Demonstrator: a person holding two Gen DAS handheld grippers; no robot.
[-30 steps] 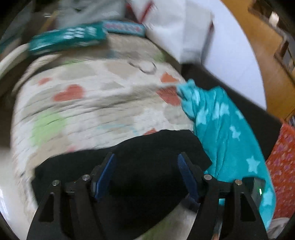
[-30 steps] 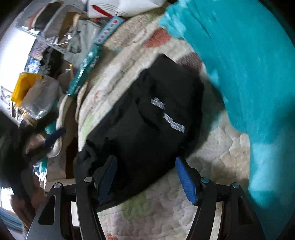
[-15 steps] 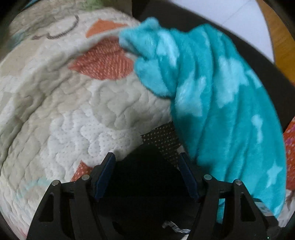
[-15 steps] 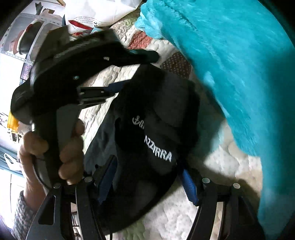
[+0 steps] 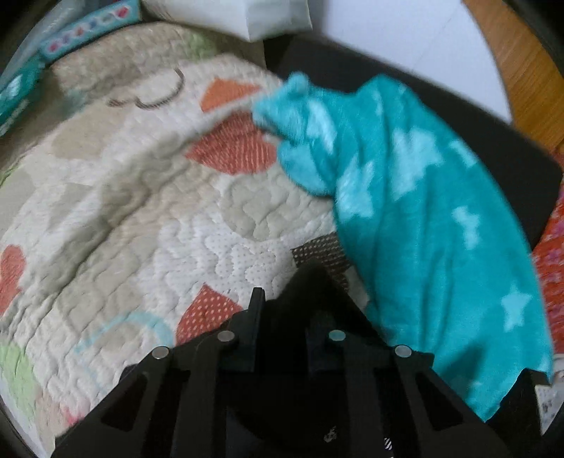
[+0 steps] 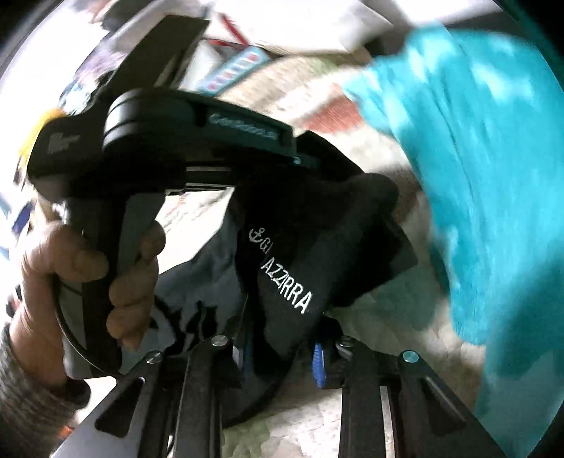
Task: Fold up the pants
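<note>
The black pants point(image 6: 317, 246), with white lettering on them, hang bunched above a quilted bed cover point(image 5: 141, 218). My left gripper point(image 5: 282, 317) is shut on a peak of the black fabric point(image 5: 310, 285). My right gripper point(image 6: 282, 348) is shut on the lower part of the pants just below the lettering. The left gripper's body point(image 6: 169, 141) and the hand holding it show in the right wrist view, pinching the pants' upper corner.
A teal fleece blanket with pale stars point(image 5: 423, 211) lies on the right side of the bed and also shows in the right wrist view point(image 6: 493, 176). A white pillow point(image 5: 268, 17) and boxes point(image 5: 81, 31) sit at the far end. A red patterned cloth point(image 5: 553, 253) is at the right edge.
Both grippers have closed on the pants, which lay flat one second ago. The pants are now lifted and bunched between the two grippers.
</note>
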